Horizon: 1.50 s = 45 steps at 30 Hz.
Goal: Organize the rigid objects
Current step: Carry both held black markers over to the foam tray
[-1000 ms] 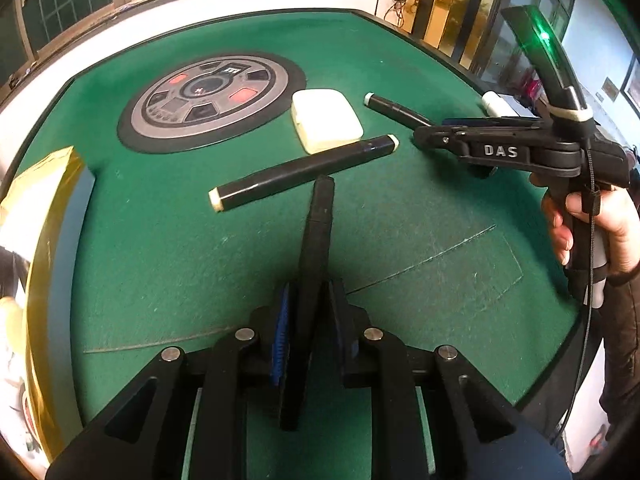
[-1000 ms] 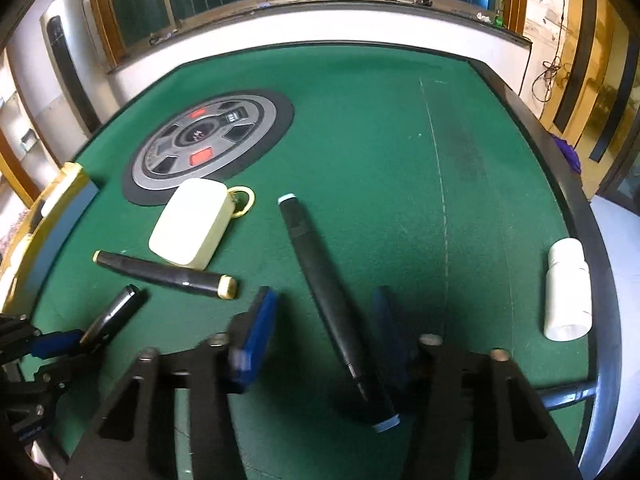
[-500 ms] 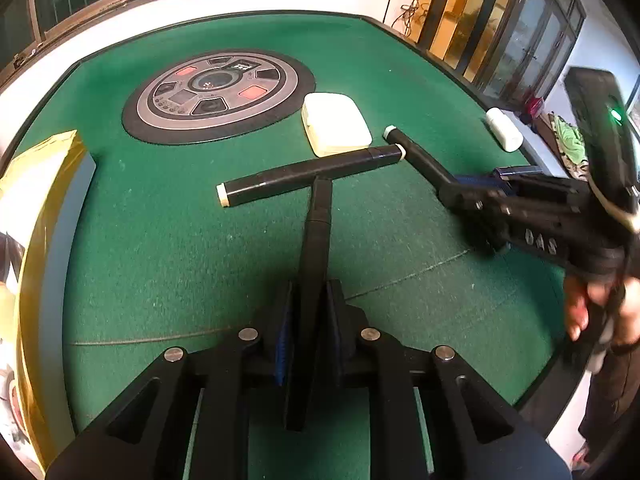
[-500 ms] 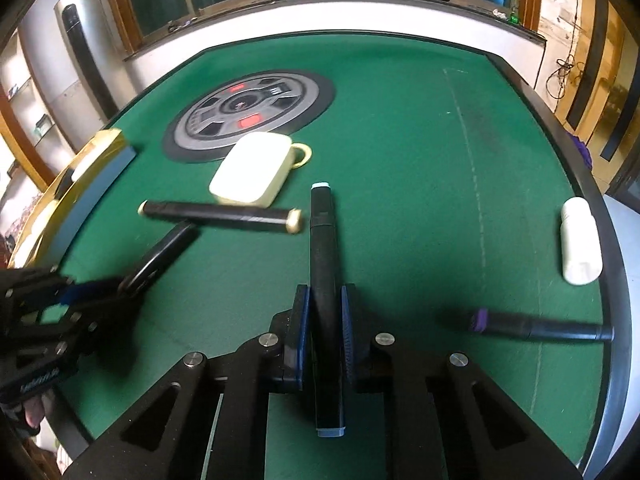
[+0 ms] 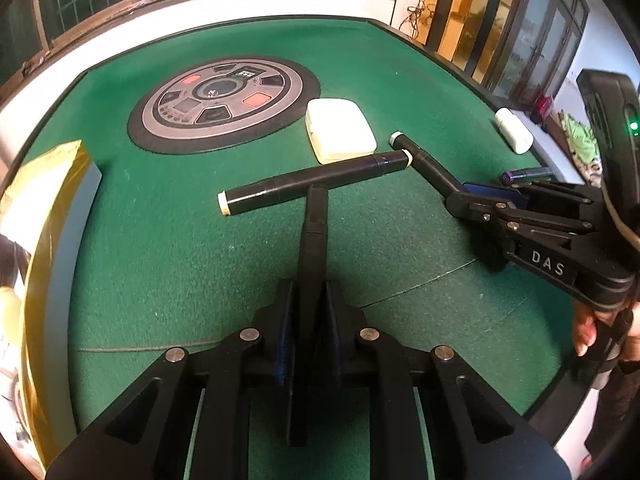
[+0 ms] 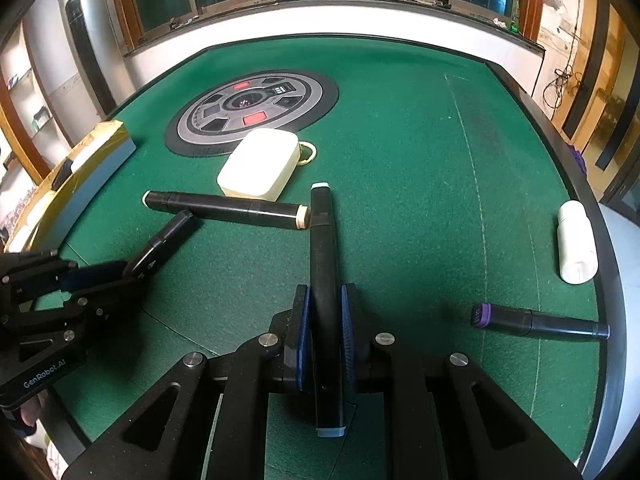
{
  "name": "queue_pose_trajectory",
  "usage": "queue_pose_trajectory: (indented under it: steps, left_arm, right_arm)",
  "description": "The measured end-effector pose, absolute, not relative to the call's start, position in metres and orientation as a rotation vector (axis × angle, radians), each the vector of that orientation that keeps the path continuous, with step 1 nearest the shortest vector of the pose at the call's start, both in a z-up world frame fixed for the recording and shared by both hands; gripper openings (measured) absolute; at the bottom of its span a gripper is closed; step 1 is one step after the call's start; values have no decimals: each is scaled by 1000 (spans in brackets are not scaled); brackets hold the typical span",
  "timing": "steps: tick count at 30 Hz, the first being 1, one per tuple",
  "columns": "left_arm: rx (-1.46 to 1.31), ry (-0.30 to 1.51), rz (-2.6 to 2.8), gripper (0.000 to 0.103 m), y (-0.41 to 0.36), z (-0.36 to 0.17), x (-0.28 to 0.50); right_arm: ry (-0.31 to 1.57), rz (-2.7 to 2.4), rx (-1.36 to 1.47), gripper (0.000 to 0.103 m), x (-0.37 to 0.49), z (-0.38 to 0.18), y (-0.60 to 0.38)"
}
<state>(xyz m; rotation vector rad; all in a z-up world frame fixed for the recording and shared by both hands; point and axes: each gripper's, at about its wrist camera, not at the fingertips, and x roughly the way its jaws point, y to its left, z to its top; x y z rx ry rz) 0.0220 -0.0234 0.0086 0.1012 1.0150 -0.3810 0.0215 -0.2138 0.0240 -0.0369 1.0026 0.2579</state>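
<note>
Left gripper (image 5: 308, 304): jaws pinching a black pen (image 5: 314, 232), tip near the long black marker (image 5: 316, 182) lying on the green surface (image 5: 168, 248). Right gripper (image 6: 324, 320): jaws pinching a black marker with a pale cap (image 6: 322, 248), tip just beside the long marker's end. Cream case (image 6: 260, 168) just behind. White bottle (image 6: 576, 248) and purple-capped marker (image 6: 536, 322) lying far right.

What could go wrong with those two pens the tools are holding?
Both held pens point at the black marker lying on the felt. The left tool has its pen's tip right against that marker, so a push could roll it into the cream case. The right tool has its pen beside the marker's end; it might knock it.
</note>
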Motion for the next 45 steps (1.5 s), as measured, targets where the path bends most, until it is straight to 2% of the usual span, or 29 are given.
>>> queue_pose_trajectory:
  steps: [15, 45]
  left_arm:
    - [0, 973, -404, 13, -3, 25, 10]
    - [-67, 877, -316, 13, 35, 56, -2]
  right_arm:
    - [906, 293, 28, 13, 6, 56, -206]
    - [896, 377, -10, 13, -3, 64, -154]
